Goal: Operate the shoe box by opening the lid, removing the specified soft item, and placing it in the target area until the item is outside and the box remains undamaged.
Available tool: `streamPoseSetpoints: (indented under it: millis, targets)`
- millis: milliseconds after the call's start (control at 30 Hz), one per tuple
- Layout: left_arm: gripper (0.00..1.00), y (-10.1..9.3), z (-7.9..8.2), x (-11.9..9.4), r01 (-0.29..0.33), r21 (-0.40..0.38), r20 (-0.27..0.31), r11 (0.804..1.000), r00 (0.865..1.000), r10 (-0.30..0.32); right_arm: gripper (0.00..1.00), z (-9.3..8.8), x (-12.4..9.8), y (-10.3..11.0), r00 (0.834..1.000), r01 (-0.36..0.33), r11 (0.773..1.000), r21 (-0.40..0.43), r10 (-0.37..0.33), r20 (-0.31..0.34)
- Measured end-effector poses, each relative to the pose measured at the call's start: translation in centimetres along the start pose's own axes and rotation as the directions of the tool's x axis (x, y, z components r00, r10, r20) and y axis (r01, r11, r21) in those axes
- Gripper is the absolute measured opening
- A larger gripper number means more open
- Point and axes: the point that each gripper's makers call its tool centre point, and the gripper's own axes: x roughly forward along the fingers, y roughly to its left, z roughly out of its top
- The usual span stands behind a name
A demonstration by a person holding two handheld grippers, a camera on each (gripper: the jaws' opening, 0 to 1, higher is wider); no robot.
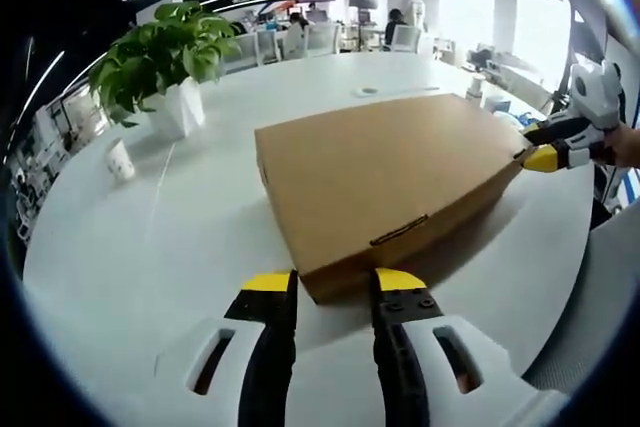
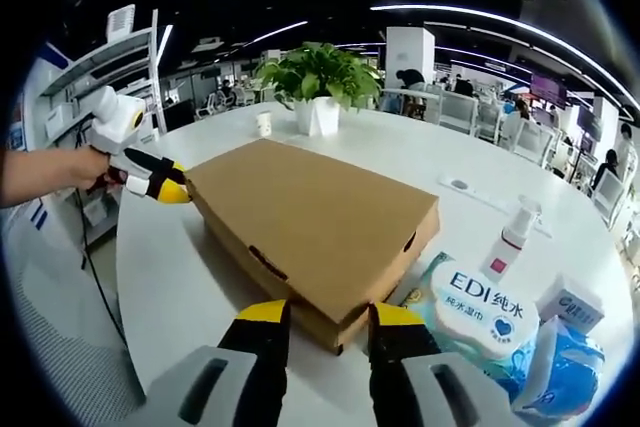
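Over on the left of the left gripper view, a potted plant (image 1: 165,62) and a small paper cup (image 1: 120,160) sit well back on the white table (image 1: 150,247). The shoe box (image 1: 385,177) lies flat in the middle, lid shut, tuck tab (image 1: 398,231) seated in its front edge. The left gripper (image 1: 334,282) has its jaws apart, yellow tips at the near corner of the box, straddling it, nothing clamped. At the far right, the right gripper (image 1: 545,147) meets the opposite corner; from here its tips look close together.

In the right gripper view, the left gripper (image 2: 160,181) touches the far left corner of the shoe box (image 2: 310,222). The right gripper (image 2: 327,315) stands open around the near corner. To the right lie a wet-wipes pack (image 2: 480,312), a spray bottle (image 2: 510,237) and a small white box (image 2: 572,302).

The lid is not yet open. Best play, I'd say: steady one corner, catch the lid's edge beside the tab with the other, and lift gently so the cardboard doesn't tear. The soft item is presumably inside, unseen.
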Motion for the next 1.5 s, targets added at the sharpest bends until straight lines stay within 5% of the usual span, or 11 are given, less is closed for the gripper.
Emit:
streamPoseSetpoints:
  millis: [767,1267,1500]
  targets:
    - [0.28,2.8,1.7,2.4,0.015,-0.010,-0.010,1.000,1.000,-0.015,0.28,2.0,2.6,-1.2,1.000,0.008,1.000,0.012,-0.008,-0.003]
    - [0.29,2.6,1.5,2.4,0.006,0.005,-0.017,1.000,1.000,-0.006,0.28,2.0,2.4,-1.3,1.000,0.002,1.000,0.022,-0.002,0.003]
    - [0.33,2.5,2.0,1.1,-0.011,-0.002,0.022,1.000,1.000,0.011,0.29,2.8,1.0,-1.0,0.999,0.001,1.000,0.029,-0.002,0.046]
